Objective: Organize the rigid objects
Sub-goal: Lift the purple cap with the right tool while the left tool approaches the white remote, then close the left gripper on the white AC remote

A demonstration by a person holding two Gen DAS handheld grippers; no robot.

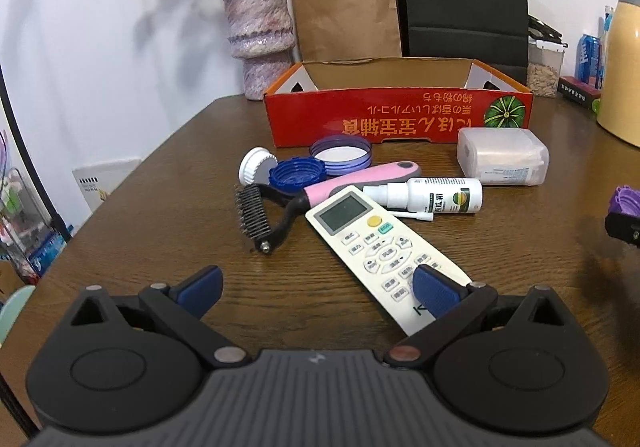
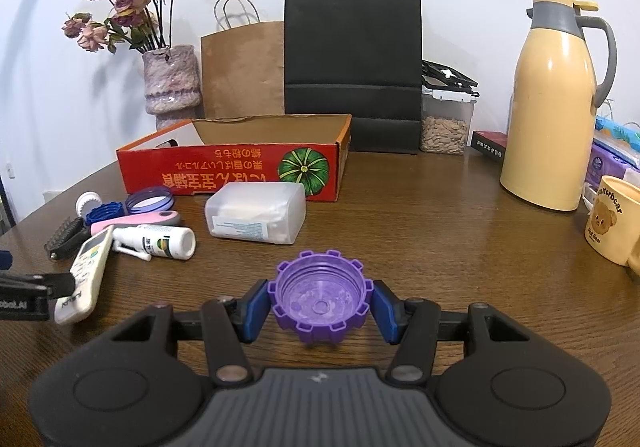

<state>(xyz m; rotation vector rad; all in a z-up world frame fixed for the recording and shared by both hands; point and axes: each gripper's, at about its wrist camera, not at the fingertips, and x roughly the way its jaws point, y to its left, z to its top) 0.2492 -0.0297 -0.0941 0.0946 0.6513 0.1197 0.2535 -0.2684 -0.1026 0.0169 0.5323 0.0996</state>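
Observation:
My right gripper [image 2: 320,305] is shut on a purple notched cap [image 2: 320,297], held open side up above the table. My left gripper [image 1: 316,291] is open and empty; its right finger is over the near end of a white remote [image 1: 380,251]. Beyond it lie a pink-handled pet comb [image 1: 320,193], a white spray bottle [image 1: 436,195], a blue cap [image 1: 296,175], a white cap [image 1: 256,163], a lilac lid [image 1: 340,151] and a clear plastic box [image 1: 502,155]. An open red cardboard box [image 1: 396,115] stands behind them, and also shows in the right wrist view [image 2: 224,171].
A vase of dried roses [image 2: 172,87], a brown paper bag [image 2: 244,67] and a black bag [image 2: 352,59] line the wall. A jar of seeds [image 2: 446,123], a yellow thermos [image 2: 552,107] and a bear mug [image 2: 612,219] stand at the right.

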